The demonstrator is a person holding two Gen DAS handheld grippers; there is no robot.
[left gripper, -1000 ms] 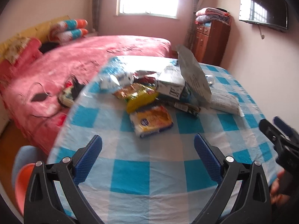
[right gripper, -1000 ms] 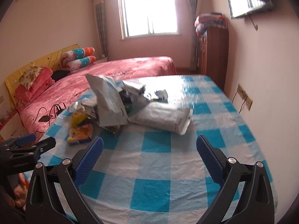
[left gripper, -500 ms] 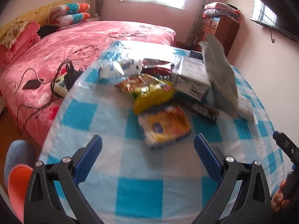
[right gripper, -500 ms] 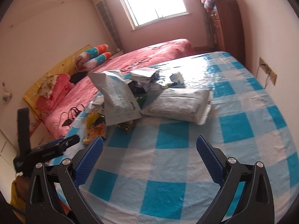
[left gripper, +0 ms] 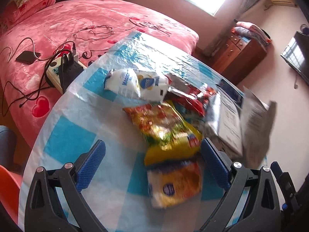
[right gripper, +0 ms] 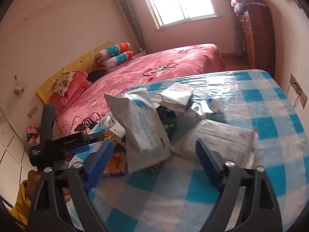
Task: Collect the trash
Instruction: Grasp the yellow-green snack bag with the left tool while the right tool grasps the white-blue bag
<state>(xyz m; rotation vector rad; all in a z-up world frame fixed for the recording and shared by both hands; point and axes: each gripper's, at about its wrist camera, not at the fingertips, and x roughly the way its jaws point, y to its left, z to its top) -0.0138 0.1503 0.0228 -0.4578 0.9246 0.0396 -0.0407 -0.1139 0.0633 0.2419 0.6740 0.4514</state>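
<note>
- Trash (left gripper: 171, 127) is lying in a loose heap on the checked blue-and-white tablecloth (left gripper: 63, 141), toward the cloth's middle and its bed side.
- Behind the table, a pink bed (right gripper: 173, 61) is filling the far part of the room, with a power strip (left gripper: 58, 73) and a phone (left gripper: 28, 57) sitting on it just beside the table edge.
- A grey mailer (right gripper: 143, 125) is standing tilted up in the heap, leaning over the other pieces; in the left view it is showing at the right edge (left gripper: 256, 127).
- A flat white bag (right gripper: 214, 141) is lying just beside the mailer, on its right.
- Left gripper (left gripper: 152, 166) is hovering low over the near end of the heap with its jaws spread wide and holding nothing; a yellow-green snack bag (left gripper: 168, 131) and an orange packet (left gripper: 175, 183) are lying between the blue pads (left gripper: 90, 166), apart from both.
- Right gripper (right gripper: 154, 166) is likewise hanging with jaws wide apart and empty, the lower edge of the mailer sitting in the gap between them; whether a pad is touching the white bag is hard to tell through the blur.
- A white milk pouch (left gripper: 123, 82) is resting at the heap's far left, next to a red wrapper (left gripper: 193, 96).
- A small white box (right gripper: 176, 94) is perching on top of the heap behind the mailer.
</note>
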